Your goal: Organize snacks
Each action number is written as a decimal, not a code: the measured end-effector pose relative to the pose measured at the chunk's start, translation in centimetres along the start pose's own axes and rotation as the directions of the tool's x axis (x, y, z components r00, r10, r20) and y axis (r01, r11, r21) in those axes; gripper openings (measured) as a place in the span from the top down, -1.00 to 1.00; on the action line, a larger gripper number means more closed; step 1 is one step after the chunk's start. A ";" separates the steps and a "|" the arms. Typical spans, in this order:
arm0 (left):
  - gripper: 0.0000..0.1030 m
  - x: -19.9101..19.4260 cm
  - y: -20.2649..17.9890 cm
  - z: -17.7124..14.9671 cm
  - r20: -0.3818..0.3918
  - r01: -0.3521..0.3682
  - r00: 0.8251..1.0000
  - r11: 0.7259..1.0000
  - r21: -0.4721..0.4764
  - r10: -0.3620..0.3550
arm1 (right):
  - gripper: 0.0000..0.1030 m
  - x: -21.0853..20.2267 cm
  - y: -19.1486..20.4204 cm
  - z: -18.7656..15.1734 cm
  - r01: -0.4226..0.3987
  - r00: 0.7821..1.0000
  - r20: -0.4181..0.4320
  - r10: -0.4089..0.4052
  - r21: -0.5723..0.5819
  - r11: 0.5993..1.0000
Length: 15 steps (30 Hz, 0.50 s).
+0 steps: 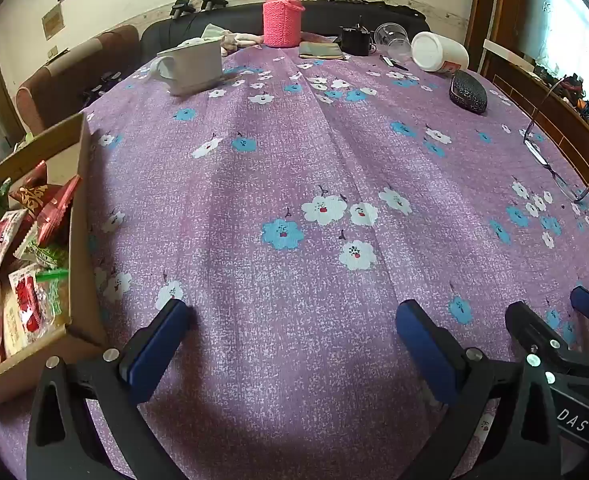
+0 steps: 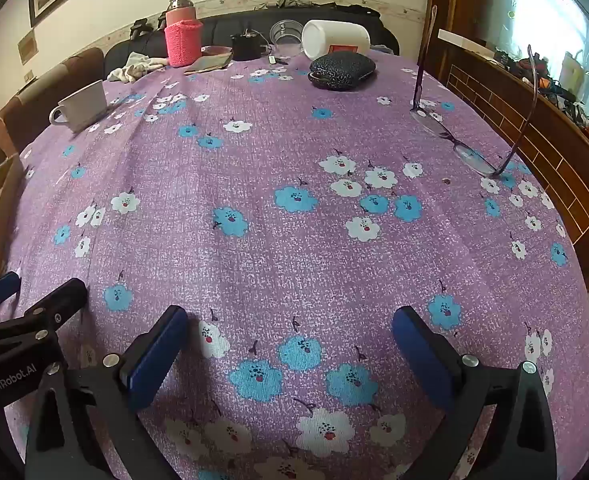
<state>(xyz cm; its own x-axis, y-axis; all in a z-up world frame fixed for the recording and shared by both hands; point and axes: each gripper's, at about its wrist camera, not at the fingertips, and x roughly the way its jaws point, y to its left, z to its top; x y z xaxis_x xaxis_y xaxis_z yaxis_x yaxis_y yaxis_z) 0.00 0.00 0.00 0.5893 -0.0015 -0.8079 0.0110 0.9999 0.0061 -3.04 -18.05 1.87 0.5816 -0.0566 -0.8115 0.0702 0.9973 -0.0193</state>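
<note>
1. The left gripper (image 1: 292, 312) hangs low over the purple flowered tablecloth (image 1: 294, 160), its blue-padded fingers spread wide with nothing between them.
2. The right gripper (image 2: 290, 318) is likewise wide open and holds nothing; only cloth shows between its pads.
3. The two tools sit side by side: the right one's tip shows at the left camera's right edge, and the left one's tip at the right camera's left edge.
4. Just to the left of the left gripper stands an open cardboard box (image 1: 80, 216), beside its left finger but apart from it.
5. The box is filled with snack packets (image 1: 22, 248) in red, green and white wrappers, piled loosely.
6. Far ahead of both grippers a white mug (image 1: 192, 66) stands to the left; its contents are not visible.
7. Further ahead stand a pink flask (image 1: 281, 16) in a knitted sleeve, a clear cup (image 1: 392, 38) and a white jar (image 1: 438, 52), both tipped on their sides.
8. Ahead and right lie a dark glasses case (image 2: 342, 68) and a pair of glasses (image 2: 470, 152).
</note>
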 end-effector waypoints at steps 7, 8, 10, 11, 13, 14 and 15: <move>-1.00 0.0 0.0 0.0 -0.002 -0.001 1.000 1.000 0.001 0.001 | -0.98 0.0 0.0 0.0 -0.005 1.000 -0.002 0.005 0.004 1.000; -1.00 0.0 0.0 0.0 -0.002 -0.001 1.000 1.000 0.001 0.001 | -0.98 0.0 0.0 0.0 -0.005 1.000 -0.002 0.005 0.004 1.000; -1.00 0.0 0.0 0.0 -0.002 -0.001 1.000 1.000 0.001 0.001 | -0.98 0.0 0.0 0.0 -0.006 1.000 -0.002 0.006 0.004 1.000; -1.00 0.0 0.0 0.0 -0.002 -0.001 1.000 1.000 0.001 0.001 | -0.98 0.0 0.0 0.0 -0.006 1.000 -0.002 0.006 0.004 1.000; -1.00 0.0 0.0 0.0 -0.002 -0.001 1.000 1.000 0.001 0.001 | -0.98 0.0 0.0 0.0 -0.006 1.000 -0.002 0.006 0.004 1.000; -1.00 0.0 0.0 0.0 -0.002 -0.001 1.000 1.000 0.001 0.001 | -0.98 0.0 0.0 0.0 -0.006 1.000 -0.002 0.006 0.004 1.000; -1.00 0.0 0.0 0.0 -0.002 -0.001 1.000 1.000 0.001 0.001 | -0.98 0.0 0.0 0.0 -0.006 1.000 -0.002 0.006 0.004 1.000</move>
<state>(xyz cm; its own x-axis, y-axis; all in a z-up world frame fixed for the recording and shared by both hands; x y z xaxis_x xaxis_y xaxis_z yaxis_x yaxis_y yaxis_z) 0.00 0.00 0.00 0.5879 -0.0006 -0.8089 0.0110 0.9999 0.0072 -3.02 -18.09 1.87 0.5807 -0.0507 -0.8125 0.0704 0.9974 -0.0120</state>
